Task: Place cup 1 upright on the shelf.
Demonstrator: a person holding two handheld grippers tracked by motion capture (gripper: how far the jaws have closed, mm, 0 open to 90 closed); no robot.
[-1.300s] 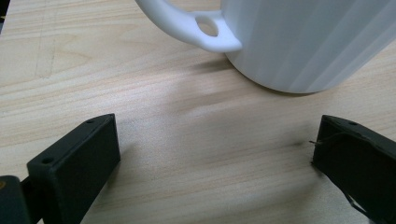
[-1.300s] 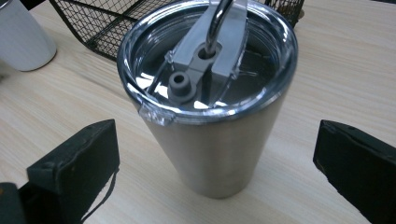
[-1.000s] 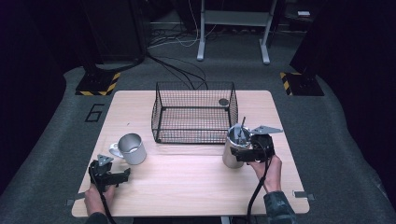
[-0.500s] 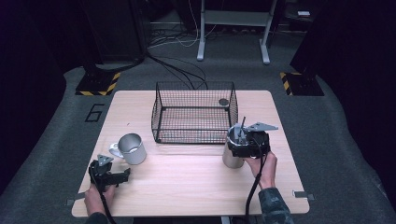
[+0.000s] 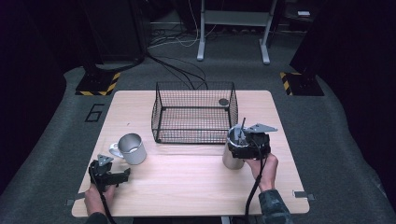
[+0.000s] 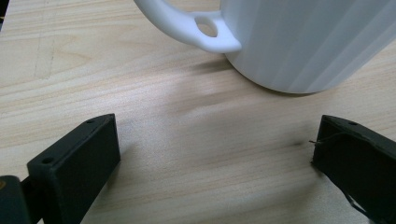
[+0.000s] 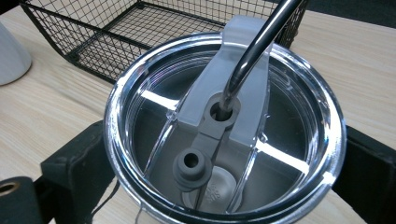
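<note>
A steel tumbler with a clear lid and a bent metal straw stands between my right gripper's jaws, which press on its sides. In the high view my right gripper holds the tumbler at the table's right, just in front of the wire basket. A white mug stands at the front left. My left gripper rests on the table just short of it, open. In the left gripper view the mug and its handle sit beyond the wide-apart jaws of my left gripper.
The black wire basket looks empty and fills the table's middle back. A small dark disc lies behind its right corner. Bare wood spans the front between both hands. Cables and stands lie on the floor beyond the table.
My right hand has shifted slightly forward with the tumbler in the gripper. The left gripper and the mug have not moved.
</note>
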